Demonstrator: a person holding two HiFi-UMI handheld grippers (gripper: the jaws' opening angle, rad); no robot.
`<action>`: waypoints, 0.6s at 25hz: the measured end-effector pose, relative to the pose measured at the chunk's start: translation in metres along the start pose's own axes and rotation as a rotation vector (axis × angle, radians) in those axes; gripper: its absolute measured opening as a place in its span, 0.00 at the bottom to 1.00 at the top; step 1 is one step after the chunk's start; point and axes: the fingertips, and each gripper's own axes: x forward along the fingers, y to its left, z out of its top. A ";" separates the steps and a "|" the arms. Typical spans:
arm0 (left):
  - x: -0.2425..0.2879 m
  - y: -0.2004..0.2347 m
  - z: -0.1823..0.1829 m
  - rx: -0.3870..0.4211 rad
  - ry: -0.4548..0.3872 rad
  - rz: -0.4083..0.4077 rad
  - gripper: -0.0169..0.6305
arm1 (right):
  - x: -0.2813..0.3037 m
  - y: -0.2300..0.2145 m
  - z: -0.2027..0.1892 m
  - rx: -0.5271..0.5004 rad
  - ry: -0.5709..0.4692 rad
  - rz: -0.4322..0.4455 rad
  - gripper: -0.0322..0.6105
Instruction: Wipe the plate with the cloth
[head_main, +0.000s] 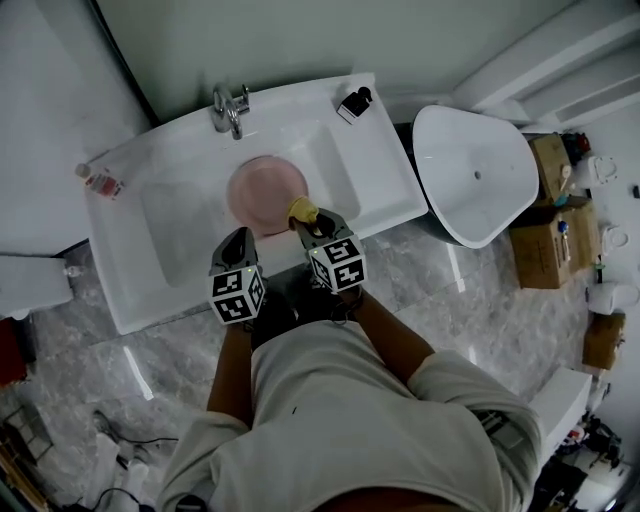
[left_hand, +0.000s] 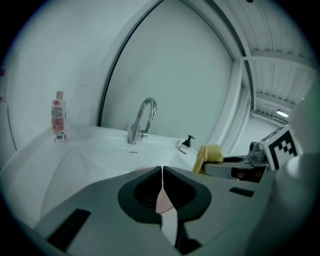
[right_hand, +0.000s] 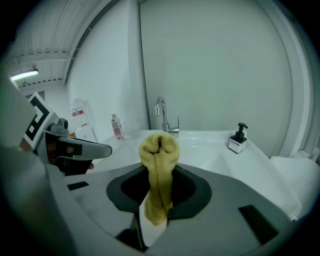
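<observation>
Head view: a pink plate (head_main: 265, 190) lies in the white sink (head_main: 180, 235), below the tap (head_main: 230, 108). The left gripper (head_main: 240, 238) pinches its near rim. Just beside it, the right gripper (head_main: 305, 222) clamps the yellow cloth (head_main: 301, 210).

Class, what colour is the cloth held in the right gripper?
Yellow; the cloth shows best in the right gripper view.

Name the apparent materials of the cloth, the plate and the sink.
The cloth: yellow terry fabric, nubby looped pile, matte.
The plate: pink, smooth with soft sheen; plastic or glazed ceramic, can't tell.
The sink: white glossy ceramic, likely, from its bright reflections.
</observation>
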 end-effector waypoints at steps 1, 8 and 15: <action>-0.005 -0.004 0.011 0.005 -0.034 -0.001 0.06 | -0.004 -0.001 0.008 -0.008 -0.018 0.004 0.18; -0.032 -0.042 0.081 0.089 -0.227 0.054 0.07 | -0.042 -0.020 0.071 -0.077 -0.161 0.050 0.18; -0.069 -0.082 0.140 0.075 -0.387 0.101 0.06 | -0.099 -0.047 0.131 -0.123 -0.330 0.038 0.18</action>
